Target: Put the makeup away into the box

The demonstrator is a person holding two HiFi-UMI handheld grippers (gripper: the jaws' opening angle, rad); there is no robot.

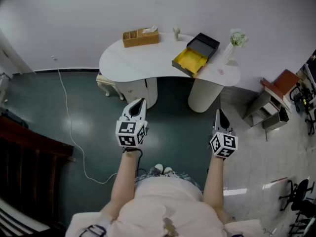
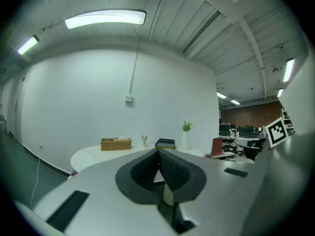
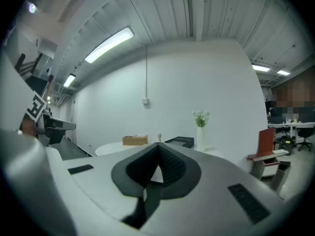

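At the upper middle of the head view stands a white kidney-shaped table point(image 1: 148, 58), and on its right half lies the black cardboard box point(image 1: 190, 60), opened out so that its yellow-lined half faces up. We judge it was left open like this so that things can be dropped straight in without a lid to lift first.

At the centre of the frame we hold the left gripper point(image 1: 141, 101) and the right gripper point(image 1: 218, 113) side by side over the dark green floor, well apart from the table and pointing towards it. In each gripper view the ribbed black pads meet with nothing between them, so both are closed and empty. We take this as a carrying pose for the walk up to the table, with the putting away not yet begun.

Counting what the table bears:
- one open box
- one woven straw basket point(image 1: 140, 37) with tissue at the table's upper left
- one small pale ornament point(image 1: 176, 33)
- one white vase of flowers point(image 1: 232, 48) at the right end

Of the makeup itself we can count no piece: from here any item is too small to make out.
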